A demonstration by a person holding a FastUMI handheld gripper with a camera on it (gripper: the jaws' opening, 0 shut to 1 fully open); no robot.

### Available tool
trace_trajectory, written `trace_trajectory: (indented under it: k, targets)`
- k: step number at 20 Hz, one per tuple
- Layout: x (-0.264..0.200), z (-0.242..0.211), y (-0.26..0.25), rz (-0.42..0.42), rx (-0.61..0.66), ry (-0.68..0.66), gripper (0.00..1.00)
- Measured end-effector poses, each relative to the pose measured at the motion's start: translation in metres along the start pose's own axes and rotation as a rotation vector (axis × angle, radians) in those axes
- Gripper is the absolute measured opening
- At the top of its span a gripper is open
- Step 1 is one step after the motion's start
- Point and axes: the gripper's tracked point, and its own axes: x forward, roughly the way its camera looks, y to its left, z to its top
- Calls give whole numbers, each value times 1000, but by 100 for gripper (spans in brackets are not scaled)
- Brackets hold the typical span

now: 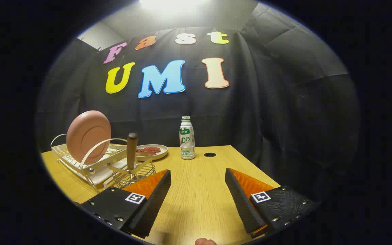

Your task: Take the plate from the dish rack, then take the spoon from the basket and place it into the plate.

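Fingers spread wide over bare wood, the black-and-orange two-finger gripper [198, 177] grips nothing. At centre left, a round pink plate [88, 136] stands upright in the white wire dish rack [80, 163]; a brown-handled spoon [132, 149] stands in the adjoining wire basket [138, 172].

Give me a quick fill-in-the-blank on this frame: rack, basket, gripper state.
1. The pink plate stands on edge in the ____.
2. The brown spoon handle sticks up out of the wire ____.
3. The gripper fingers are ____, with bare table between them.
4. The bottle stands beyond the fingers, beside a small round ____ in the tabletop.

Missing words: dish rack; basket; open; hole
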Motion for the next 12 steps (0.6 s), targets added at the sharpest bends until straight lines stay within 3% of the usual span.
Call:
trace_trajectory:
  k: [6,12]
  targets:
    - [-9,44,-9,-35,-9,-5,97]
    - [-57,139,2,-59,-8,-60,97]
